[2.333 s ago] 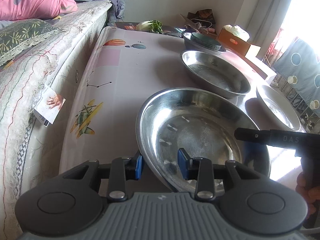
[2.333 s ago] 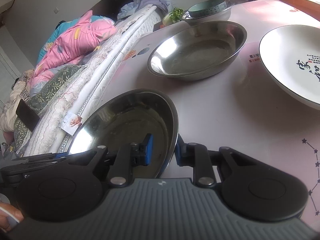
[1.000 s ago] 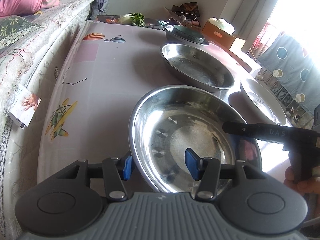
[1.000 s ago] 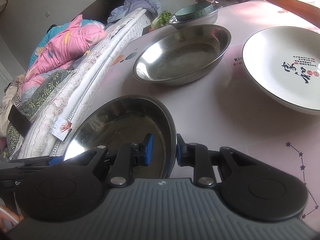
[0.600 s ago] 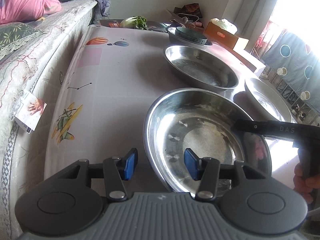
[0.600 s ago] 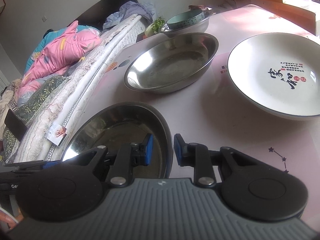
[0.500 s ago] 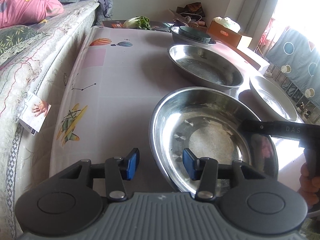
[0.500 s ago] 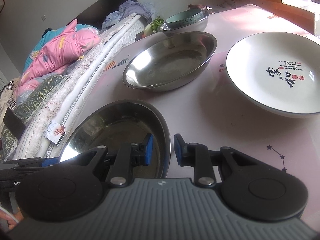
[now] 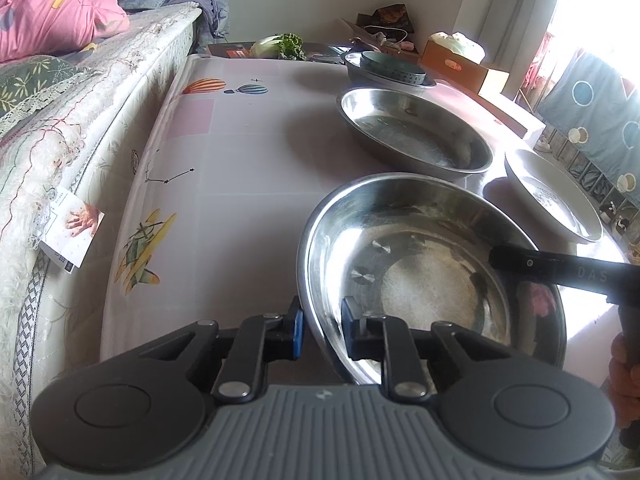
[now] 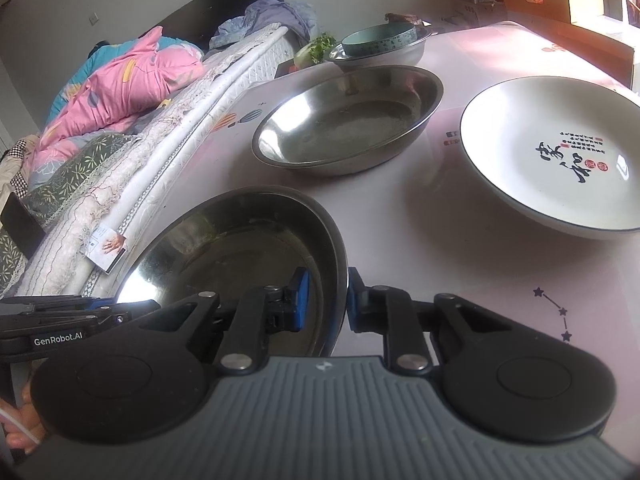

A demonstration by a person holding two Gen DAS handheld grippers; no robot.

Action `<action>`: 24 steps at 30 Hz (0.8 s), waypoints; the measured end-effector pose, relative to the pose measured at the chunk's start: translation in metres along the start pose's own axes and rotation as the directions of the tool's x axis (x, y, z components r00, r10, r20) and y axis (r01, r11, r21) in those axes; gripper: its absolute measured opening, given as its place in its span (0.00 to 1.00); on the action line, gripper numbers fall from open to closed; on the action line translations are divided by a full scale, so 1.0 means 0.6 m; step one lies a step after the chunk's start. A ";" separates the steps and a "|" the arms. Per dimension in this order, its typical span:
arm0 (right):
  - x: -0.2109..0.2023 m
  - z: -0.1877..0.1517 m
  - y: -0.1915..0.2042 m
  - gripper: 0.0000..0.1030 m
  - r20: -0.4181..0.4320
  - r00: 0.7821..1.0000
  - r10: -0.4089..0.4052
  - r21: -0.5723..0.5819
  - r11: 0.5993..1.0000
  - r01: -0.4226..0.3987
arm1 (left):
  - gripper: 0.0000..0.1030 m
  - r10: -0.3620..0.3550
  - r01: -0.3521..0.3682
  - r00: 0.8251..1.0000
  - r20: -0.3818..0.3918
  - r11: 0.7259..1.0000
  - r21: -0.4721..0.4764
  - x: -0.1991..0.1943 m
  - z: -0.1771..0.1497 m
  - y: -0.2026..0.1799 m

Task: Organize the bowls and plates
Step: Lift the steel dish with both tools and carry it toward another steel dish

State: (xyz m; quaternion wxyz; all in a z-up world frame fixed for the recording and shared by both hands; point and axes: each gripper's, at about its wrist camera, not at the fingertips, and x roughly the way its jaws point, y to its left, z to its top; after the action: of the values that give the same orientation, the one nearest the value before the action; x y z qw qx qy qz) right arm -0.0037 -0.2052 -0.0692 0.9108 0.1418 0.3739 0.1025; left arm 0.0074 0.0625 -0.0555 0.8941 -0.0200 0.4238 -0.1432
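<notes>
I see a pale pink tabletop [image 9: 224, 168] printed with balloons, a plane and star lines, pushed against a bed [image 9: 60, 128] with a quilted, lace-edged mattress and a pink pillow [image 9: 52, 20]. Bright window light washes out the right side, so detail there is lost.

The near steel bowl [image 9: 432, 264], round, shallow and mirror-shiny, sits at the tabletop's near edge. My left tongs [image 9: 322, 326] are closing across its left rim, one blue pad inside and one outside. My right tongs [image 10: 325, 300] are closing across the opposite rim; whether either pair's pads already press the metal I cannot tell. Both bodies hide the bowl's nearest edge.

Beyond it rests a second steel bowl [image 10: 348, 120], then a teal bowl [image 10: 380, 42] nested in another steel one. A white ceramic plate [image 10: 560, 152] with black calligraphy lies to the right, cut off by the frame.
</notes>
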 end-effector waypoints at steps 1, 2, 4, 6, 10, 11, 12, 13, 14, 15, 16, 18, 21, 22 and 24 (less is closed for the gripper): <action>0.000 0.000 0.000 0.17 0.000 1.000 0.001 0.002 1.000 -0.001 | 0.17 0.002 -0.002 1.000 0.001 1.000 -0.002 0.000 0.000 0.001; 0.000 0.001 -0.001 0.17 -0.001 1.000 0.005 0.008 1.000 -0.005 | 0.17 0.004 -0.004 1.000 0.003 1.000 -0.003 -0.001 0.001 0.001; 0.001 0.003 -0.001 0.16 0.001 1.000 0.012 0.017 1.000 -0.012 | 0.17 0.010 -0.010 1.000 0.006 1.000 -0.003 -0.003 0.001 0.002; 0.000 0.004 0.002 0.16 0.005 1.000 0.012 0.010 1.000 -0.012 | 0.17 0.013 -0.013 1.000 0.013 1.000 -0.003 -0.005 0.003 0.005; 0.003 0.007 0.006 0.16 0.010 1.000 0.022 0.003 1.000 -0.022 | 0.17 0.022 -0.022 0.999 0.025 1.000 -0.003 -0.008 0.005 0.007; 0.005 0.007 0.007 0.16 0.008 1.000 0.022 0.003 1.000 -0.022 | 0.17 0.024 -0.024 0.999 0.024 1.000 -0.004 -0.007 0.005 0.008; 0.007 0.007 0.007 0.16 0.006 1.000 0.022 0.003 1.000 -0.022 | 0.17 0.025 -0.025 0.999 0.021 1.000 -0.005 -0.006 0.005 0.008; 0.008 0.007 0.006 0.16 0.003 1.000 0.022 0.004 1.000 -0.022 | 0.17 0.026 -0.026 1.000 0.017 1.000 -0.006 -0.004 0.004 0.009; 0.009 0.006 0.006 0.16 0.000 1.000 0.022 0.006 1.000 -0.022 | 0.17 0.027 -0.027 1.000 0.010 1.000 -0.006 -0.002 0.004 0.009; 0.010 0.005 0.004 0.16 0.000 1.000 0.025 0.010 1.000 -0.025 | 0.17 0.027 -0.027 1.000 0.009 1.000 -0.006 -0.001 0.004 0.009; 0.010 0.005 0.005 0.16 0.000 1.000 0.025 0.011 1.000 -0.025 | 0.17 0.029 -0.029 1.000 0.008 1.000 -0.003 -0.001 0.003 0.008; 0.011 0.005 0.005 0.16 0.000 1.000 0.024 0.010 1.000 -0.024 | 0.17 0.033 -0.033 0.999 0.006 0.999 0.003 0.000 0.004 0.006; 0.012 0.005 0.004 0.16 -0.001 1.000 0.023 0.010 1.000 -0.023 | 0.18 0.033 -0.033 0.999 0.003 0.999 0.004 0.004 0.005 0.006; 0.013 0.005 0.005 0.16 -0.001 1.000 0.023 0.010 1.000 -0.023 | 0.18 0.034 -0.034 0.999 0.002 0.999 0.007 0.004 0.006 0.005; 0.013 0.005 0.004 0.16 -0.001 1.000 0.023 0.011 1.000 -0.023 | 0.18 0.036 -0.036 0.999 0.002 0.999 0.006 0.005 0.007 0.005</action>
State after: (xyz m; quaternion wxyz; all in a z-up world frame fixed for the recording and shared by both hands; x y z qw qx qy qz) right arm 0.0035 -0.2010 -0.0714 0.9086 0.1508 0.3733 0.1112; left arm 0.0135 0.0640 -0.0556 0.8971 -0.0099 0.4226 -0.1285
